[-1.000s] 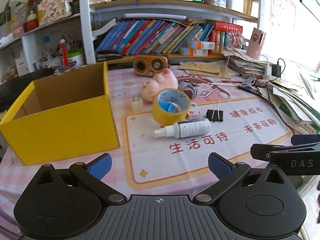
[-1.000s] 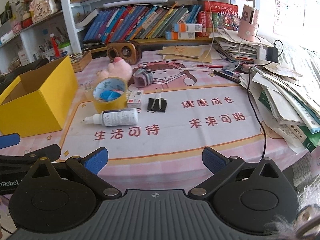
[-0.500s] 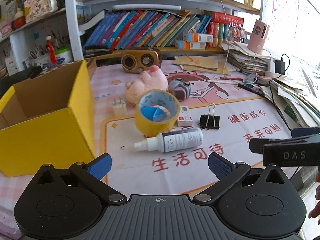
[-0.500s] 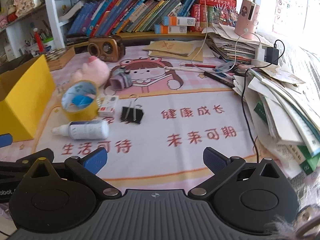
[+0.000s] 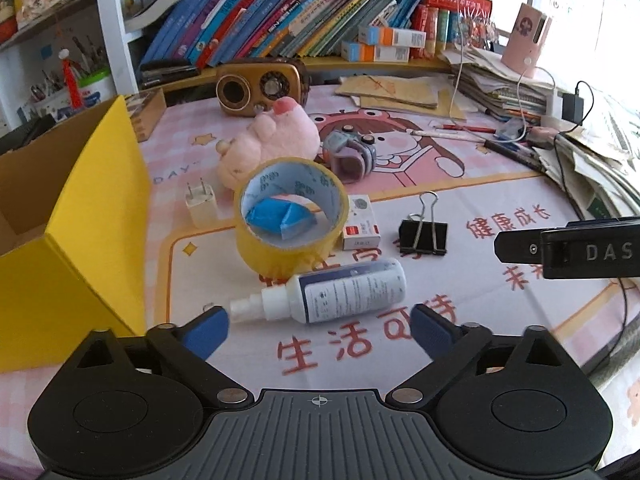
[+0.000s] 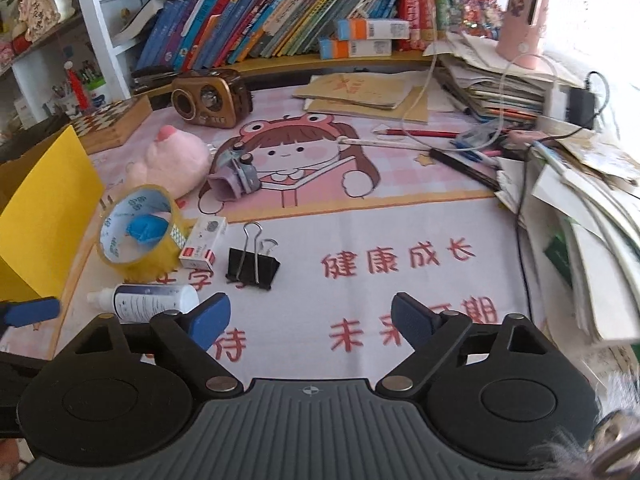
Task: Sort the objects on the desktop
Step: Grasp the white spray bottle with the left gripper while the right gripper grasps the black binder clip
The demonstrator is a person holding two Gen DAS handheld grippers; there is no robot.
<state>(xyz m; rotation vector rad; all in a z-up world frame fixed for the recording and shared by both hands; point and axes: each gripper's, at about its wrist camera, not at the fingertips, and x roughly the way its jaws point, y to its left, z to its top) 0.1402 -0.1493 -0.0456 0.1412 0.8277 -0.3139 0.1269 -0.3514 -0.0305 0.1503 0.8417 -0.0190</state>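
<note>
A white spray bottle (image 5: 336,292) lies on the desk mat just ahead of my open, empty left gripper (image 5: 318,330); it also shows in the right wrist view (image 6: 148,298). Behind it stand a yellow tape roll (image 5: 290,216), a small white box (image 5: 360,228), a black binder clip (image 5: 423,232), a white plug (image 5: 200,202), a pink plush pig (image 5: 272,140) and a purple-grey toy (image 5: 352,154). An open yellow box (image 5: 76,240) stands at the left. My right gripper (image 6: 310,322) is open and empty, with the binder clip (image 6: 252,264) ahead of it to the left.
A brown retro radio (image 5: 262,86) sits at the back before a bookshelf (image 5: 304,12). Paper and book stacks with cables (image 6: 560,168) crowd the right side. Pens (image 6: 460,152) lie near them. A chessboard box (image 6: 112,120) sits at the back left.
Both grippers have moved forward and lower toward the objects. The spray bottle now lies close between the left fingertips. Both stay open; no object has moved.
</note>
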